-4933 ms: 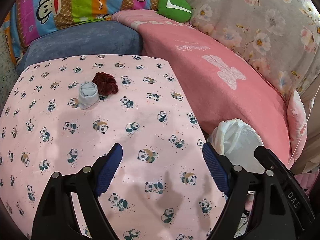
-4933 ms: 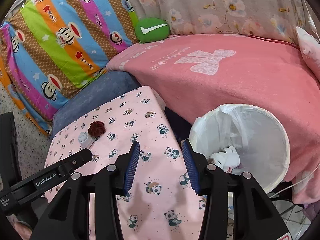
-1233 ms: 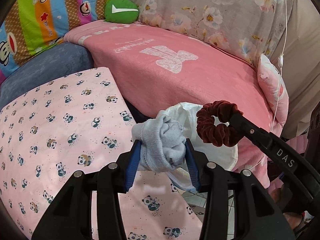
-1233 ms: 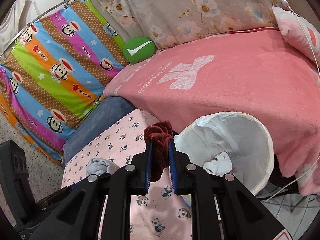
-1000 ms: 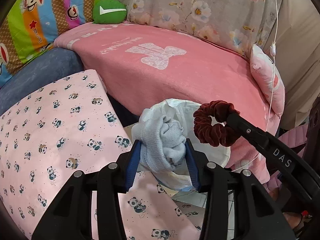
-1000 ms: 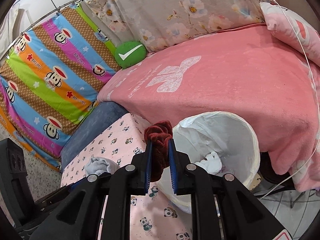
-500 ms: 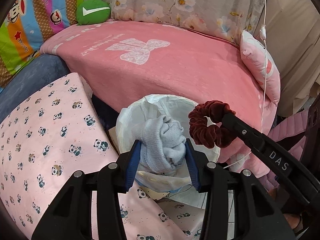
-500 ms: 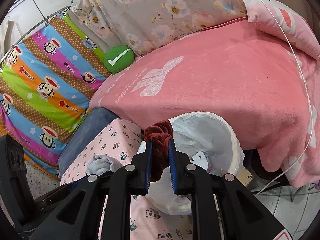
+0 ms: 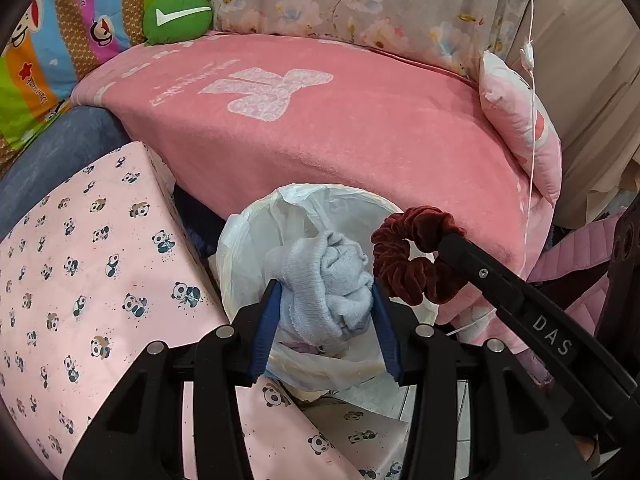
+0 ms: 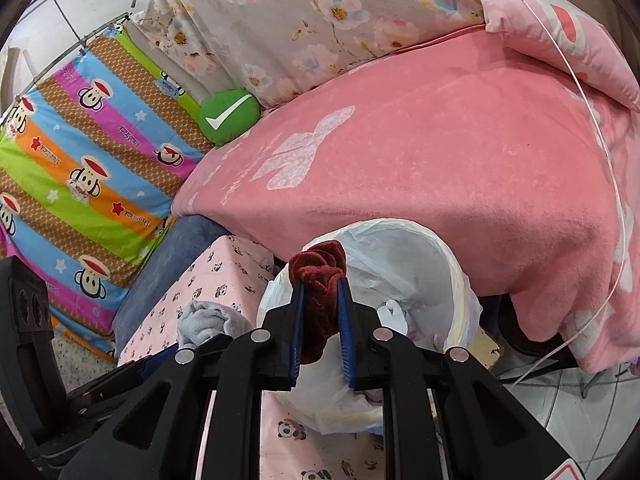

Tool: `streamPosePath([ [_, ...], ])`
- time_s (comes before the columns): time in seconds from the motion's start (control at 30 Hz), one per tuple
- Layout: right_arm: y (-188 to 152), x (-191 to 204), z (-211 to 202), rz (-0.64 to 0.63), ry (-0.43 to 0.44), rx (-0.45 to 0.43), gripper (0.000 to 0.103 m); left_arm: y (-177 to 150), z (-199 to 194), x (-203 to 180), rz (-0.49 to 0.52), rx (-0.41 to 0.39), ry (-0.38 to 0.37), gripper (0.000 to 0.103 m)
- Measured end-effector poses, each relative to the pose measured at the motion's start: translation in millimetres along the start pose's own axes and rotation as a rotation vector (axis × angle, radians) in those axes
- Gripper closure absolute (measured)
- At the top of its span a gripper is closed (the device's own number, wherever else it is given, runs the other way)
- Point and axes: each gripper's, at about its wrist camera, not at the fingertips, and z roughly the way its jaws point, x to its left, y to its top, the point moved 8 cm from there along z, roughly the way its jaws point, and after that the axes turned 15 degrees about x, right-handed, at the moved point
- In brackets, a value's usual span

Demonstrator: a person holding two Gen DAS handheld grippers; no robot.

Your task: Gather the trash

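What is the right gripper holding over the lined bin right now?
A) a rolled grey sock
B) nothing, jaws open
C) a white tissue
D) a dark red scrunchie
D: the right gripper is clamped on the dark red scrunchie above the white-lined bin; the grey sock sits in the left gripper.

Bin (image 10: pixel 452 264) mouth open, hemmed by pink blanket (image 10: pixel 460 140)

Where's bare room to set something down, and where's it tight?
Free: the panda cloth left of the bin, and the pink blanket behind it. Crowded: the bin mouth, where the left gripper holds the sock and the right gripper the scrunchie side by side.
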Motion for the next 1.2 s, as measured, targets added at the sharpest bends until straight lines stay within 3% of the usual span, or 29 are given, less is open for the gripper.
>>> streamPosePath([
  [0.13,-1,2,5,0.001,-0.003,0.009,0.086,1,2,1,-0.003,0.002,-0.008,0.057],
  [0.27,-1,1,9,0.018,-0.003,0.015,0.08,1,0,10,-0.036,-0.019,0.009,0.027],
  [0.3,-1,1,9,0.022,-0.006,0.016,0.079,1,-1,12,-0.044,-0.028,0.017,0.026],
  [0.37,-3,0,10,0.025,-0.008,0.016,0.074,0,-2,17,-0.051,-0.026,0.019,0.026],
  [0.67,-7,12,10,-0.027,-0.056,0.032,0.068,-10,-12,40,-0.099,-0.04,0.047,0.026],
  [0.87,-16,33,3,-0.137,-0.174,0.052,0.06,-23,-23,57,-0.131,-0.064,0.082,0.025],
  [1.2,-47,48,-3,-0.242,-0.331,0.063,0.047,-56,-36,92,-0.193,-0.085,0.154,0.014],
])
